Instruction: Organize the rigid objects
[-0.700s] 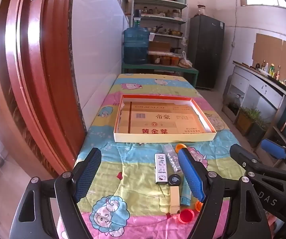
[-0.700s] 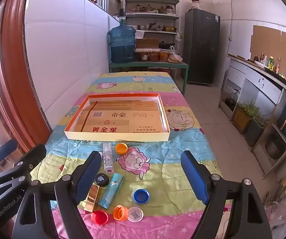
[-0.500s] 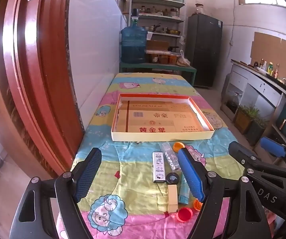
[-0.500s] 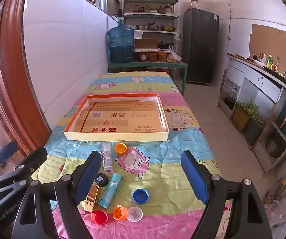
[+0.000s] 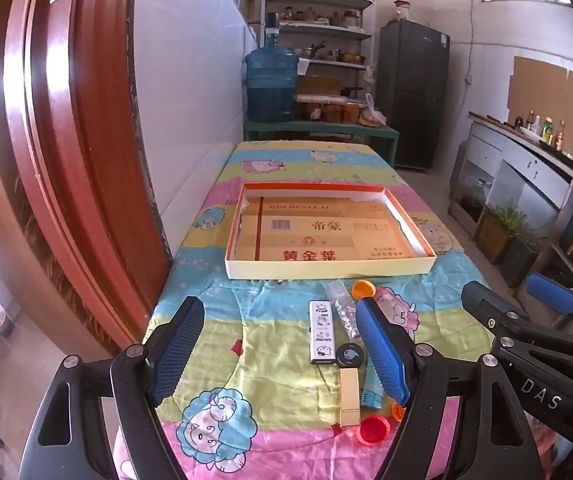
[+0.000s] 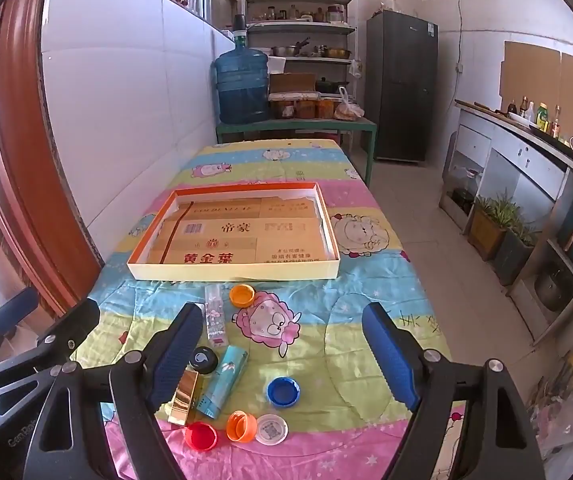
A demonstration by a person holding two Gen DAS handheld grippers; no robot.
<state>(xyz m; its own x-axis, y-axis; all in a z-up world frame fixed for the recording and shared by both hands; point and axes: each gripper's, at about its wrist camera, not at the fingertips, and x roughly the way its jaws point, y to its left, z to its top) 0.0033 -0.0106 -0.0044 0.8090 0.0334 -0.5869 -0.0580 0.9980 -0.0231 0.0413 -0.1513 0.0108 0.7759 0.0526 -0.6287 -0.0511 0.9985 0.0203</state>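
Left view: teal tube [image 5: 371,391] and orange cap [image 5: 397,412] mostly behind the 3 o'clock finger [image 5: 382,354]. Right view: gold box [image 6: 184,397] part-hidden; QR lid [image 6: 271,429] unreadable.

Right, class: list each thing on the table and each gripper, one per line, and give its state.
Left gripper: jaws open, holding nothing.
Right gripper: jaws open, holding nothing.
Tray box: lidless, only flat cardboard inside.
Blue cap: hollow side up.
Red cap: hollow side up.
Teal tube: lying flat.
Gold box: lying flat.
White case: lying flat.
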